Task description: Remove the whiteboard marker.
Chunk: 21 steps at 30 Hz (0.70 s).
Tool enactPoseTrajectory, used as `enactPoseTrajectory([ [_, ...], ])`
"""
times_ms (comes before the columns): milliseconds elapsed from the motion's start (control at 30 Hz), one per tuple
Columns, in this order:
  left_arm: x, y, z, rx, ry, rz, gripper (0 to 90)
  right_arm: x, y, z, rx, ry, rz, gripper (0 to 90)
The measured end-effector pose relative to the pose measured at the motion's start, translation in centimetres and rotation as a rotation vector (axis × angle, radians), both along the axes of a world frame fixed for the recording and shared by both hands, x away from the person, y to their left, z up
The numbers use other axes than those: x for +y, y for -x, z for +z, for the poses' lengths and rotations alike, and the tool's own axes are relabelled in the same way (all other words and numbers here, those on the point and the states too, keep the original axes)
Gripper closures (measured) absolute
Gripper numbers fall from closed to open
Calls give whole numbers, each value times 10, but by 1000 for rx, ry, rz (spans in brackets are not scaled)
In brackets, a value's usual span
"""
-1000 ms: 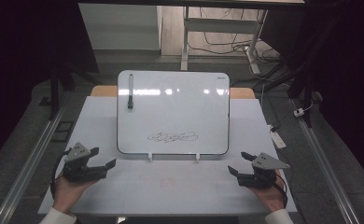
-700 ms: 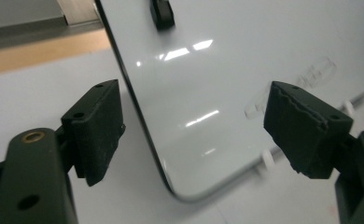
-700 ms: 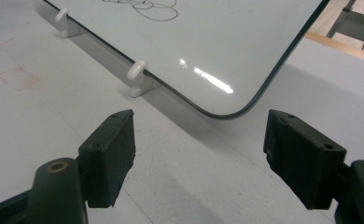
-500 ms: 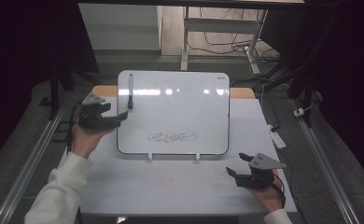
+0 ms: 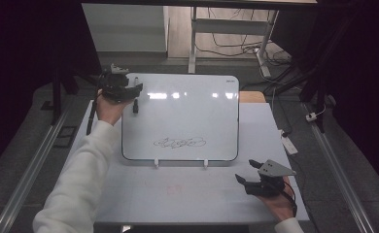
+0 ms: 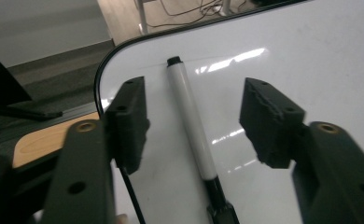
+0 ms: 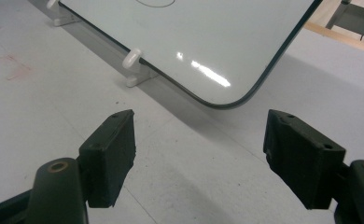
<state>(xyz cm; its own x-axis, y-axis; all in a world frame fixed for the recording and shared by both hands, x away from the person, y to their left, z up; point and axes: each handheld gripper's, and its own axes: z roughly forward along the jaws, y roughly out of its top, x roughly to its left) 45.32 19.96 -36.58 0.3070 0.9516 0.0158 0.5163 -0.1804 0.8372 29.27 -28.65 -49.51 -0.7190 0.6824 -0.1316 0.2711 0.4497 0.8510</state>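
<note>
Marker (image 6: 190, 122) on whiteboard's (image 5: 187, 121) far left corner, whiteboard on table (image 5: 187, 194), scribble (image 5: 179, 142) near front edge.

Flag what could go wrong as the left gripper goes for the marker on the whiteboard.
1. The marker lies between the left gripper pads, nearer one pad and untouched; the jaws have just been closing, so that pad may hit first and roll it away.
2. The marker sits near the whiteboard corner; a nudge might send it off the edge.
3. The right gripper rests apart, so the board could shift.
</note>
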Motion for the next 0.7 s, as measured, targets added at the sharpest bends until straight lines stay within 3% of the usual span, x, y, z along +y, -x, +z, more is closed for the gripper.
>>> enactPoseTrajectory([
  [233, -9, -12, -2, 17, -57, 47, 581, -1, 0, 0, -1, 6, -14, 248],
  [400, -12, -15, 0, 12, -99, 75, 737, 0, 0, -1, -1, 10, -21, 249],
  [567, -13, -15, -1, 10, -70, 60, 763, 1, 0, 1, -7, 8, -24, 251],
  [600, -13, -14, -1, 10, -58, 47, 812, 1, 1, 1, -7, 7, -25, 252],
  [700, -16, -11, -2, -5, -94, 24, 813, 1, 1, 0, -7, 9, -24, 254],
])
